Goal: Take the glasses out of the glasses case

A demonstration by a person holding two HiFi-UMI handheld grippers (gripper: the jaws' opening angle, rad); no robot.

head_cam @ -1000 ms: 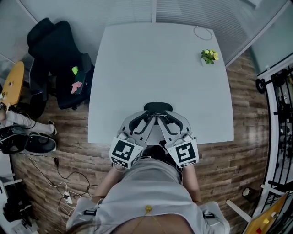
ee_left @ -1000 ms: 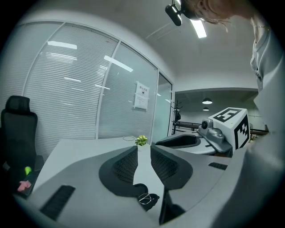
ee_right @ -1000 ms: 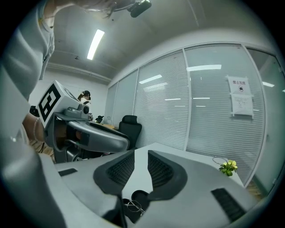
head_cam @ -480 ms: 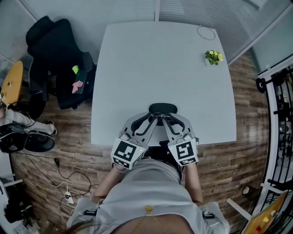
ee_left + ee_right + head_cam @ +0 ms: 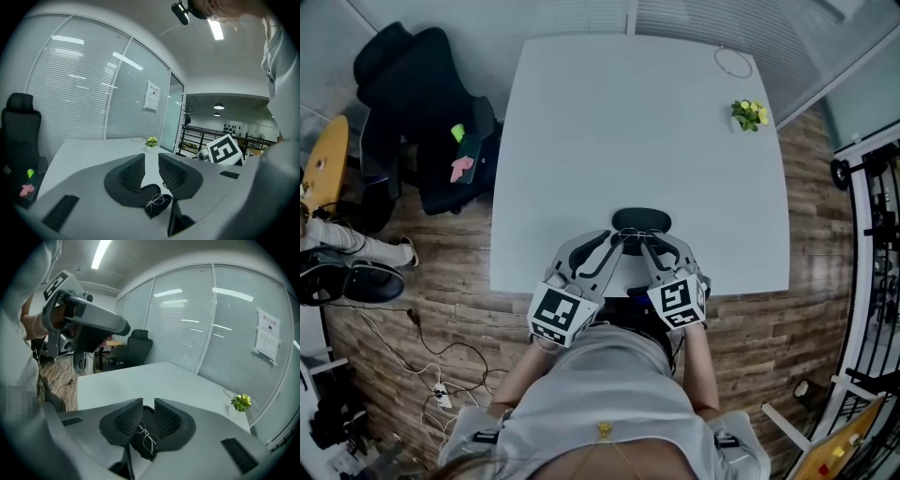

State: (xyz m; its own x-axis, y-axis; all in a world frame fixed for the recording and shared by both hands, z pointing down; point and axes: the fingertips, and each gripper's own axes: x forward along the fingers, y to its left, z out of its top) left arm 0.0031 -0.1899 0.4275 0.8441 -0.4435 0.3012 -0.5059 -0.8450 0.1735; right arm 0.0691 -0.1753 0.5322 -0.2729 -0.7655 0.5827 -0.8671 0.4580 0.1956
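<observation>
Wire-framed glasses [image 5: 145, 436], resting on the black glasses case [image 5: 642, 217], could be bent or flicked off the case if nipped off-centre by the right gripper [image 5: 148, 407], whose jaws are narrowly parted just above them. The left gripper [image 5: 151, 162] is held spread, empty, over the case. The glasses' long axis appears laid along the right gripper's line, one end toward its jaws.
</observation>
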